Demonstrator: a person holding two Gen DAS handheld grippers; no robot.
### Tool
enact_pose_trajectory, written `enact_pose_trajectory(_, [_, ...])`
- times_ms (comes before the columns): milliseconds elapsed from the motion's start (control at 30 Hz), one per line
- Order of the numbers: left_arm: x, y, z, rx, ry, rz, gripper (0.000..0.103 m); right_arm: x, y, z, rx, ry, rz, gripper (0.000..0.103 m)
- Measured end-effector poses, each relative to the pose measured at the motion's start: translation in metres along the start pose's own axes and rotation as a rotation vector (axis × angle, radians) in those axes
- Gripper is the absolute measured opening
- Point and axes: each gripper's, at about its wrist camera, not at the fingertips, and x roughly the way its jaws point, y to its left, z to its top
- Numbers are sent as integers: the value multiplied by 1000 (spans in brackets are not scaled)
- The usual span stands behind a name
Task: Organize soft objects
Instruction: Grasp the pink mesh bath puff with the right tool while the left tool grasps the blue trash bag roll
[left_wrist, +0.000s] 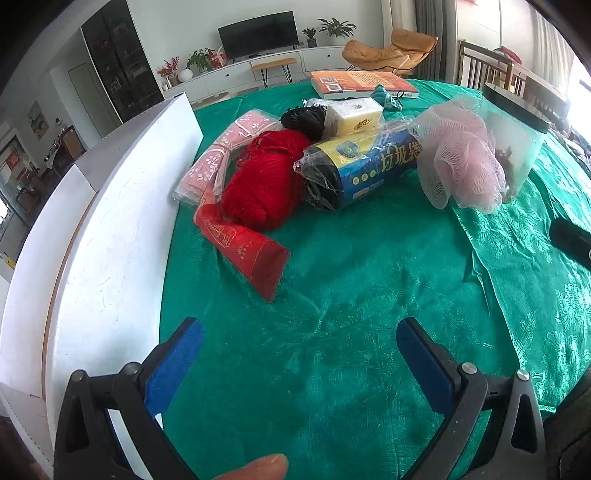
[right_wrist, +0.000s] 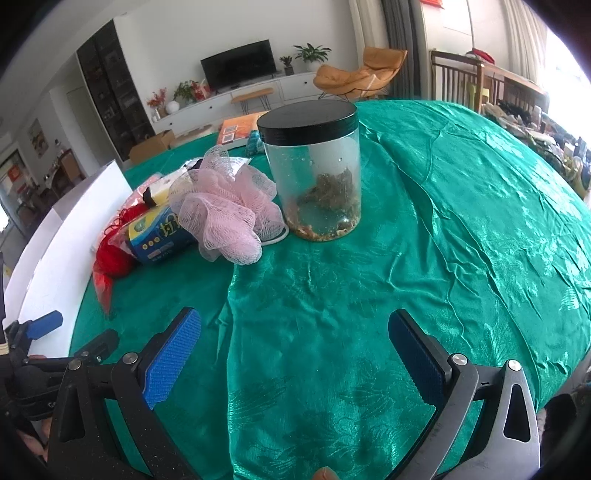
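Blue-padded fingers of the left claw (left_wrist: 299, 354) stand wide apart, nothing between them, low over the green cloth of the bench (left_wrist: 351, 295). The right claw (right_wrist: 295, 350) is likewise spread wide and holds nothing; it hovers over a bare stretch of the same cloth.

Landmark: the red yarn ball (left_wrist: 264, 181), which lies in the middle of the pile of soft goods.

- A flat red packet (left_wrist: 243, 251) lies on the near side of the yarn, one end tucked under it.
- Pink patterned packets (left_wrist: 221, 155) in clear wrap lie to the left of the yarn, touching it, just beside the white board (left_wrist: 110, 236) that stands along the left edge of the bench.
- A blue roll of bags in clear film (left_wrist: 365, 162) lies to the right of the yarn, touching it.
- A black bundle (left_wrist: 303, 120) and a pale yellow tissue pack (left_wrist: 354, 116) sit beyond the yarn.
- A pink mesh bath sponge (left_wrist: 461, 158) rests to the right of the blue roll, well apart from the yarn.
- A clear jar with a black lid (right_wrist: 314, 173) stands upright just right of the sponge; brownish matter lies in its bottom.
- An orange book (left_wrist: 364, 84) and a small teal item (left_wrist: 386, 96) lie far beyond the yarn, near the far edge of the bench.

All these items rest on the cloth, none touched by either claw.
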Motion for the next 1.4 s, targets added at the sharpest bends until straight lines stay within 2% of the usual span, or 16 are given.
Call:
enact_pose_trajectory(133, [14, 2, -10, -12, 52, -19, 103, 17, 13, 31, -39, 5, 80, 102])
enact_pose_trajectory(233, [21, 2, -13, -8, 73, -18, 103, 41, 34, 50, -113, 26, 89, 102])
enact_pose_trajectory(433, [29, 4, -17, -16, 84, -39, 103, 88, 69, 63, -225, 56, 126, 100])
enact_pose_trajectory(467, [30, 5, -16, -16, 81, -44, 103, 91, 71, 63, -227, 48, 129, 97])
enact_pose_trajectory(500, [32, 5, -16, -17, 78, -47, 103, 92, 70, 64, -222, 41, 132, 90])
enact_pose_trajectory(533, [33, 6, -16, -19, 77, -52, 103, 91, 68, 63, -212, 34, 137, 52])
enact_pose_trajectory(567, [34, 7, -15, -25, 77, -60, 103, 90, 65, 61, -199, 37, 146, 32])
enact_pose_trajectory(700, [40, 16, -16, -92, 82, -116, 103, 71, 41, 47, -129, 24, 172, 32])
enact_pose_trajectory(833, [39, 16, -17, -101, 64, -103, 103, 36, 8, 20, -23, -31, 170, 32])
enact_pose_trajectory(967, [38, 16, -21, -98, 22, -103, 103, 11, -37, -5, 158, -90, 90, 32])
enact_pose_trajectory(1033, [37, 16, -24, -91, -4, -104, 103, 10, -59, -10, 260, -102, 90, 32])
enact_pose_trajectory(1100, [36, 16, -23, -83, 10, -111, 103, 6, -70, -11, 310, -123, 97, 35])
enact_pose_trajectory(1200, [37, 11, -10, -16, 87, -153, 103, 5, -71, -13, 315, -126, 114, 36])
enact_pose_trajectory(1233, [34, 6, -3, 21, 89, -171, 103, 5, -69, -13, 307, -122, 115, 37])
enact_pose_trajectory(1300, [18, -5, 14, 109, 20, -168, 103, 4, -66, -14, 281, -125, 113, 38])
enact_pose_trajectory(1400, [-11, -25, 48, 248, -113, -118, 103, 0, -62, -14, 252, -133, 111, 41])
